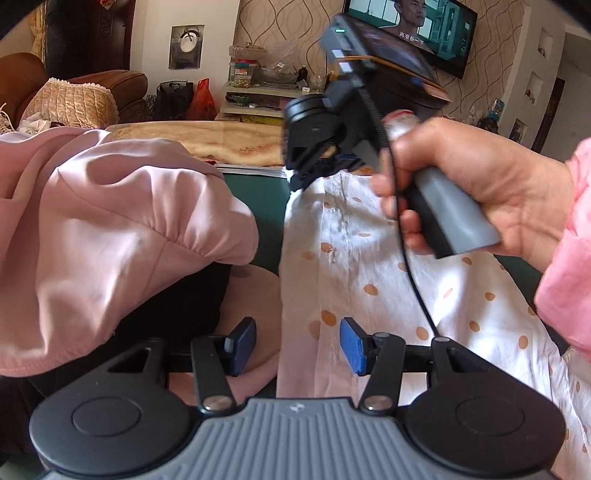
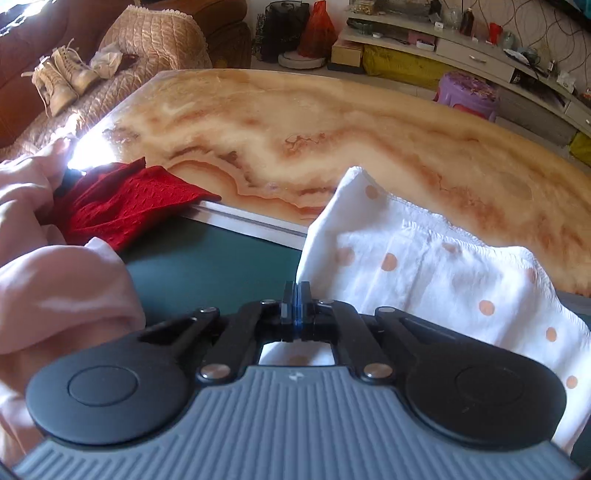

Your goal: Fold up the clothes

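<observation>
A white cloth with orange dots (image 1: 369, 266) hangs and drapes down the right half of the left wrist view. A hand (image 1: 480, 184) holds my right gripper (image 1: 308, 177), which pinches the cloth's top edge. In the right wrist view my right gripper (image 2: 295, 299) has its jaws pressed together on a raised corner of the dotted cloth (image 2: 424, 266). My left gripper (image 1: 299, 345) stands open low in its view, its blue pads (image 1: 352, 347) apart over the cloth's left edge without pressing it. A crumpled pink garment (image 1: 110, 221) lies to the left.
A red knit garment (image 2: 122, 203) lies on the marble table (image 2: 295, 129) near its front edge, above a dark green surface (image 2: 207, 251). Pink fabric (image 2: 55, 295) fills the left of the right wrist view. Behind are a sofa cushion (image 1: 74, 99), a purple stool (image 2: 467, 92) and a TV (image 1: 417, 22).
</observation>
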`<state>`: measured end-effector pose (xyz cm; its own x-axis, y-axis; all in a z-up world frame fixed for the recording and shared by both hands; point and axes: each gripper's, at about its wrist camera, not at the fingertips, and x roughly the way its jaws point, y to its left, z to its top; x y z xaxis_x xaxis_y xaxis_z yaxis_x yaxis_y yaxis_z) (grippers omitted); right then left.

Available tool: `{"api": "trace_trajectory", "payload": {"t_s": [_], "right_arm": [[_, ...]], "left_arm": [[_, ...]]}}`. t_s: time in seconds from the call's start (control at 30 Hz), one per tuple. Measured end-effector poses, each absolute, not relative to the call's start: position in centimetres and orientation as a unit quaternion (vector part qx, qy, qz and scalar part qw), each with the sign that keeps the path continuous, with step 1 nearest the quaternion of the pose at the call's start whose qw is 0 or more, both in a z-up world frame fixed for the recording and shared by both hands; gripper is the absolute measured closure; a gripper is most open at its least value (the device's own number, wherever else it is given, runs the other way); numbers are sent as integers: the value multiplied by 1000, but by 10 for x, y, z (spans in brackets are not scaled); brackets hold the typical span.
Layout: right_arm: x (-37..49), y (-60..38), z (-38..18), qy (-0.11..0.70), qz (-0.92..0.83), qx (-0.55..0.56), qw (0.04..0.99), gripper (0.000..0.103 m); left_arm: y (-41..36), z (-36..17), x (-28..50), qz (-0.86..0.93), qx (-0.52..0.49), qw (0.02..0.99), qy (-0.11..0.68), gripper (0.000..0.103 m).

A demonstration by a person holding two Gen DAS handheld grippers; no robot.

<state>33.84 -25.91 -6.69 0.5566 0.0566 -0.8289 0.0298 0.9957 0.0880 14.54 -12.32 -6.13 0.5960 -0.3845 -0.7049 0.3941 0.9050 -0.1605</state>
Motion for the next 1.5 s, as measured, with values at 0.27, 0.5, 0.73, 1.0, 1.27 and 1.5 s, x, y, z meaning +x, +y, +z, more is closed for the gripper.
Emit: {"api": "trace_trajectory", "payload": {"t_s": [0.27, 0.5, 0.73, 1.0, 1.27, 1.5], "right_arm": [[231, -414, -6, 394, -35, 145, 907, 101], [193, -486, -49, 458, -170, 147, 860, 90], [225, -438, -22, 336, -150, 125, 921, 68], [354, -304, -59, 474, -5, 51, 879, 56], [365, -281, -82, 482, -52, 36, 874, 87], [350, -302, -72, 447, 9, 155, 881, 100]], "left_arm": [[-115, -53, 159, -243, -14, 892, 381, 46], [-148, -67, 154, -267, 11, 882, 389, 46], [-178, -80, 127, -283, 82, 881, 370, 46], [-175, -79, 120, -271, 60, 886, 371, 46], [-169, -80, 113, -273, 52, 889, 364, 46], [-160, -79, 104, -280, 29, 885, 371, 46]]}}
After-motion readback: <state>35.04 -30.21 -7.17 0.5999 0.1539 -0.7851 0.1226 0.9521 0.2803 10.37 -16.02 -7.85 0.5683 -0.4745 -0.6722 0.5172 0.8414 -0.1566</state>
